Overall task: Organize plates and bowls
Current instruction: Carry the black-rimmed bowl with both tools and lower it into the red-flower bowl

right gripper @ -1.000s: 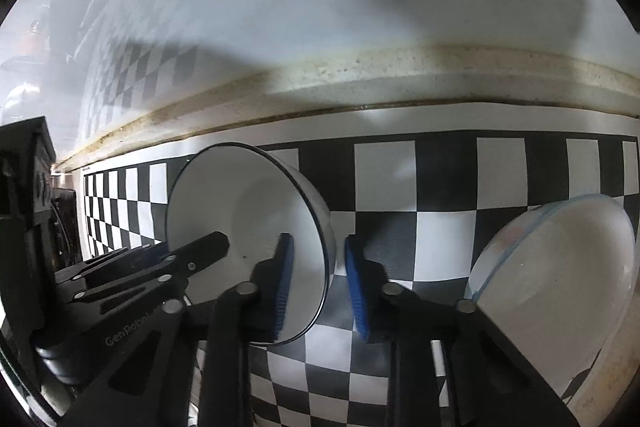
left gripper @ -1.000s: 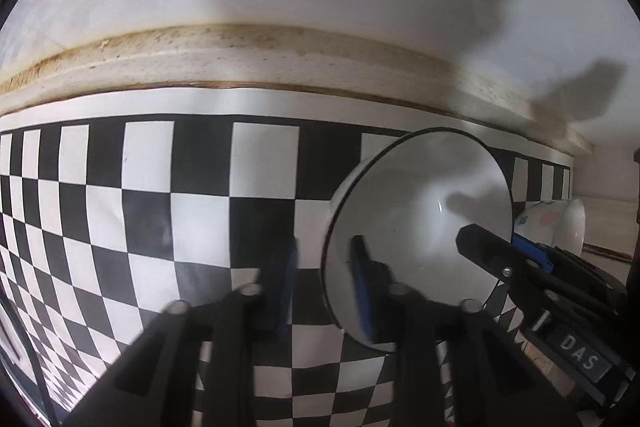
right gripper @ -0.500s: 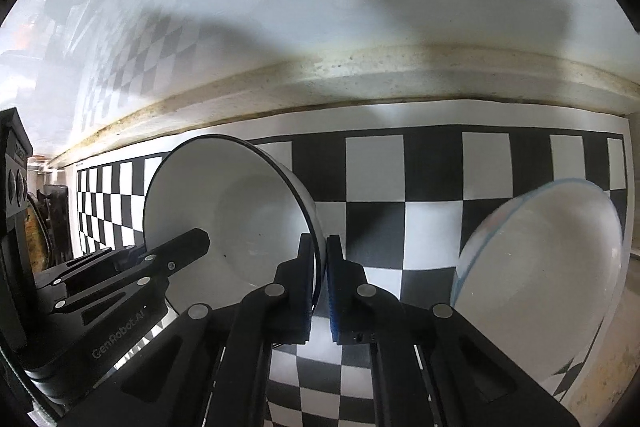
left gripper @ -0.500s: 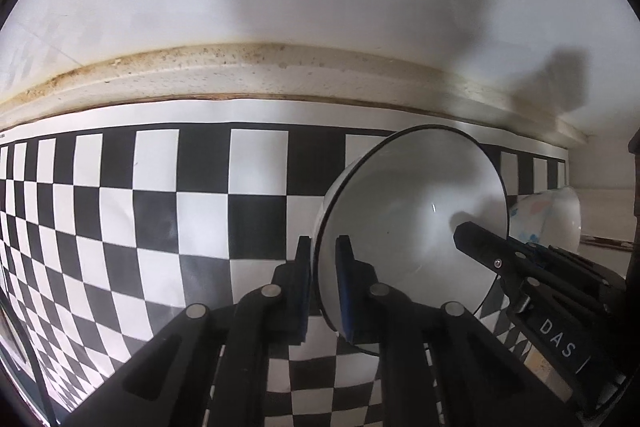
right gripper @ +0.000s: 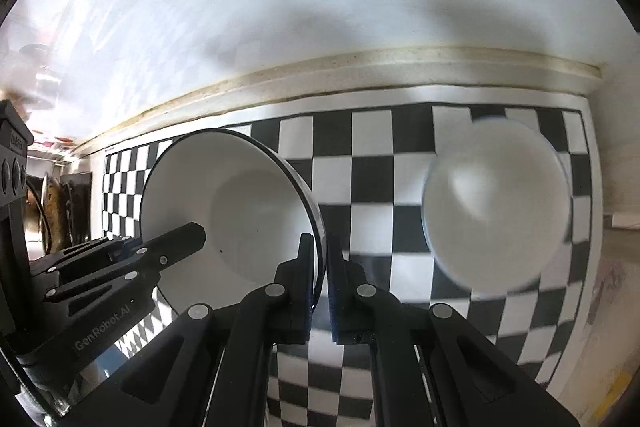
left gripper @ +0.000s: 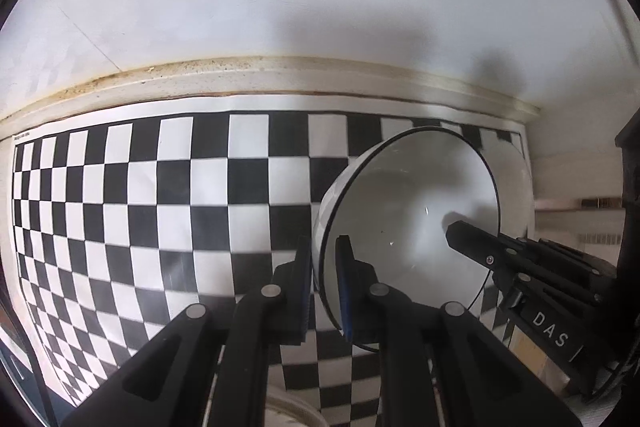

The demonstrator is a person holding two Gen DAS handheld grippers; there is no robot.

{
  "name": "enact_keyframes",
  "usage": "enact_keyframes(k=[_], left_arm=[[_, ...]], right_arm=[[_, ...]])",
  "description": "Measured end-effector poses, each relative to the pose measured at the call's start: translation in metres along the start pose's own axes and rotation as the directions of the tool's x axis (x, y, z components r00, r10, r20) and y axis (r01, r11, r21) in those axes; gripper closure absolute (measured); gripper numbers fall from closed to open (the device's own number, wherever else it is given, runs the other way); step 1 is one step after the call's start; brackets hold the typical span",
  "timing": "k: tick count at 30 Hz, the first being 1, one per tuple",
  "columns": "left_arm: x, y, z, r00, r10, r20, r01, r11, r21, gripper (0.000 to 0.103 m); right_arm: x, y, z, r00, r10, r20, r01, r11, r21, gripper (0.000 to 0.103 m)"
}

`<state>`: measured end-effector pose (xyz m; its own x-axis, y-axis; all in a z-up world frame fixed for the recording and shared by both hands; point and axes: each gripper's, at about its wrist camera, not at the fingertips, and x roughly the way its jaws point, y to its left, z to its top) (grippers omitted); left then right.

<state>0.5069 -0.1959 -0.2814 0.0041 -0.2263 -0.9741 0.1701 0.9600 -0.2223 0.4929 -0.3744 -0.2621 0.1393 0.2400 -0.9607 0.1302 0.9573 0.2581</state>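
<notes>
White ceramic sits pinched at both sides: the left hand-held gripper [left gripper: 325,281] clamps the near-left rim of the black-edged bowl [left gripper: 416,227], and the right hand-held gripper [right gripper: 320,285] clamps its opposite rim. The bowl hangs tilted between them, its hollow turned toward each camera, apparently clear of the checkered mat [left gripper: 160,211] on the counter. Beyond the right hand-held gripper, to its right, lies a second bowl [right gripper: 496,203], blurred. Readable lettering: "DAS" and "GenRobot.AI" on the gripper bodies

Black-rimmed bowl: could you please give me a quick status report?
Left claw and right claw both shut on black-rimmed bowl, opposite rim sides. Bowl tilted over checkered mat. Second bowl sits apart, right.
</notes>
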Motion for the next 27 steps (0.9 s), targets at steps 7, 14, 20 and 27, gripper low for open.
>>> enact_keyframes(k=[7,14,20,27], left_arm=[[-0.026,-0.015,-0.04,1.0,-0.029,-0.001,0.029,0.997,0.066,0.093],[-0.032,-0.039,-0.09,0.997,-0.058,-0.045,0.064,0.988,0.142,0.093],[-0.024,-0.056,-0.13,0.993,-0.062,-0.097,0.081,0.974,0.213,0.093],[-0.009,-0.074,-0.169,0.98,-0.076,-0.183,0.123,0.957,0.261,0.093]], right_arm=[[-0.044,-0.014,-0.059,0.999,0.009,0.036,-0.01,1.0,0.015,0.096],[-0.071,-0.036,-0.137,0.998,0.02,0.056,-0.025,0.996,0.087,0.096],[-0.078,-0.054,-0.195,0.999,0.01,0.045,-0.016,0.992,0.129,0.095],[-0.075,-0.075,-0.245,1.0,-0.009,0.01,0.007,0.985,0.172,0.095]])
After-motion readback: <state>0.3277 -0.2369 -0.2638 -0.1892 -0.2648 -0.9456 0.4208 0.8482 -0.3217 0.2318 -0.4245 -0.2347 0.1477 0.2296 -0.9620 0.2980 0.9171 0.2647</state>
